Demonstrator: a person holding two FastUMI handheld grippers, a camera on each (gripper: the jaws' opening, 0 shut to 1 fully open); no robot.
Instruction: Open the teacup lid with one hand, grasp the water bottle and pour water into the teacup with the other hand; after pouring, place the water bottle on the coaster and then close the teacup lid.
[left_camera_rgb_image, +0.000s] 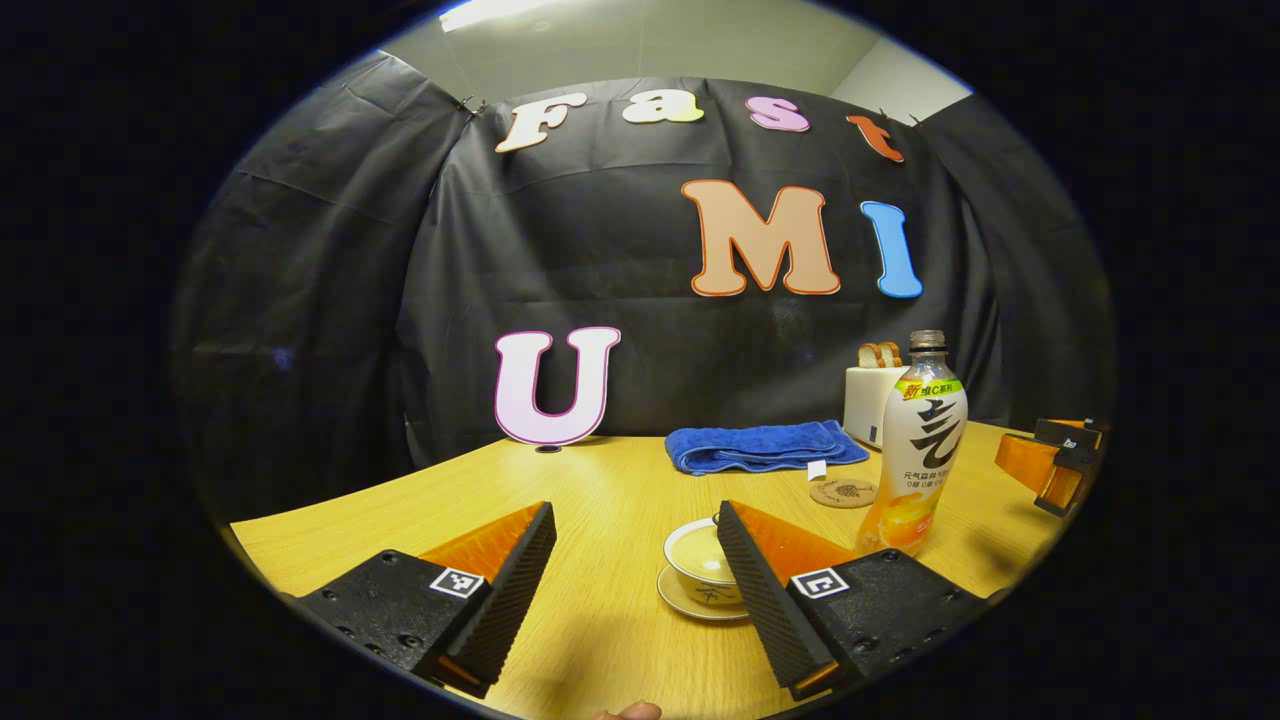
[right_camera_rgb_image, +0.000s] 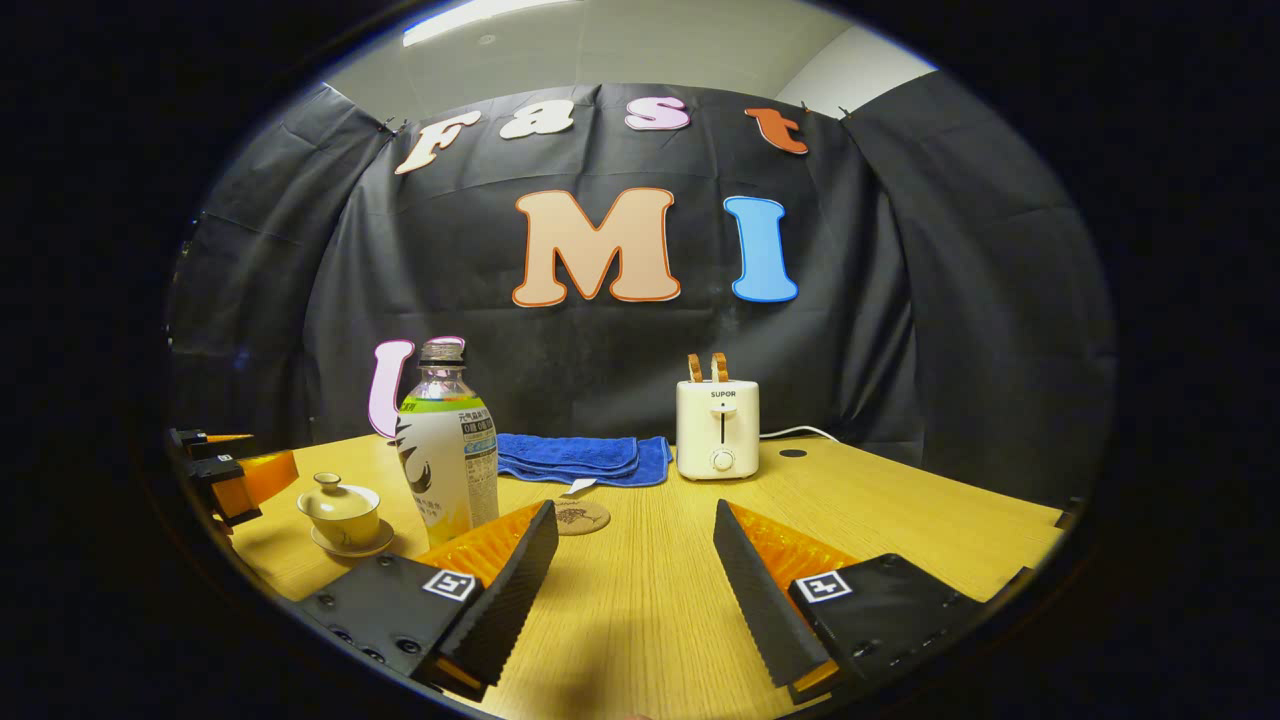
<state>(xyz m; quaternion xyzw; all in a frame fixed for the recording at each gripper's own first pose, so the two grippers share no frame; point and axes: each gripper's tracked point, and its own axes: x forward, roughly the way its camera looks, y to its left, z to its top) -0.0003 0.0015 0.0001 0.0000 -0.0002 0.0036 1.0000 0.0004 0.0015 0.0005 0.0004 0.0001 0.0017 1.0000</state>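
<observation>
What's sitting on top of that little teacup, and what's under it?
A knobbed lid covers the teacup, so its inside is hidden. Beneath sits a saucer on the wooden table.

From the left gripper view, my own finger (left_camera_rgb_image: 760, 570) covers the right side of the teacup (left_camera_rgb_image: 697, 558) and its saucer (left_camera_rgb_image: 690, 598). The right hand-held gripper (left_camera_rgb_image: 1050, 462) is cut off at the edge. The coaster (left_camera_rgb_image: 843, 492) pattern is too small to make out.
</observation>
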